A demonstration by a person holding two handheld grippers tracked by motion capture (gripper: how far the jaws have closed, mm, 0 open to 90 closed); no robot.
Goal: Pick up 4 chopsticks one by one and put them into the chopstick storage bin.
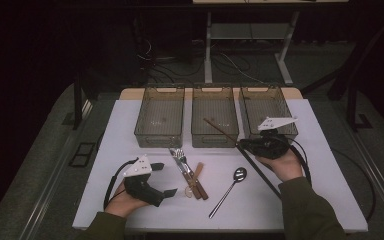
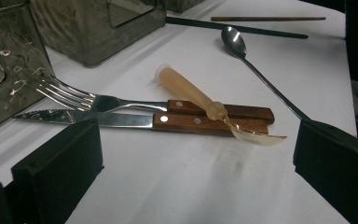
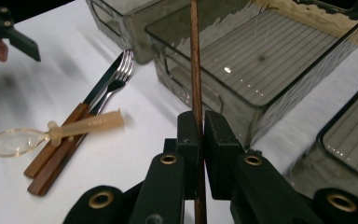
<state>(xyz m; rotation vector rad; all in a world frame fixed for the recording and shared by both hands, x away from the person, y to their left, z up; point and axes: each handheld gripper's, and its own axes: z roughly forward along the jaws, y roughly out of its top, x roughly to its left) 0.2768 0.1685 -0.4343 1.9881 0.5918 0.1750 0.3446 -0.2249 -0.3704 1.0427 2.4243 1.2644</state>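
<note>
A white table (image 1: 130,120) was seen on grey carpet in a dark room, with cables and a desk frame (image 1: 245,45) at twelve o'clock. Three smoky plastic bins (image 1: 160,120) were lined along the far edge. Faint embossed lettering was seen on the clear plastic spoon (image 3: 56,133); it could not be read. A brown chopstick (image 3: 195,60) was pinched between the closed jaws of the right gripper (image 3: 201,135), its far end lifted over the middle bin (image 1: 214,120). A dark chopstick (image 1: 260,170) lay at five o'clock from that bin. The left gripper (image 2: 196,172) was held wide open, empty, at seven o'clock, just before the fork (image 2: 88,100) and knife (image 2: 121,120). A metal spoon (image 1: 230,187) lay near centre.
</note>
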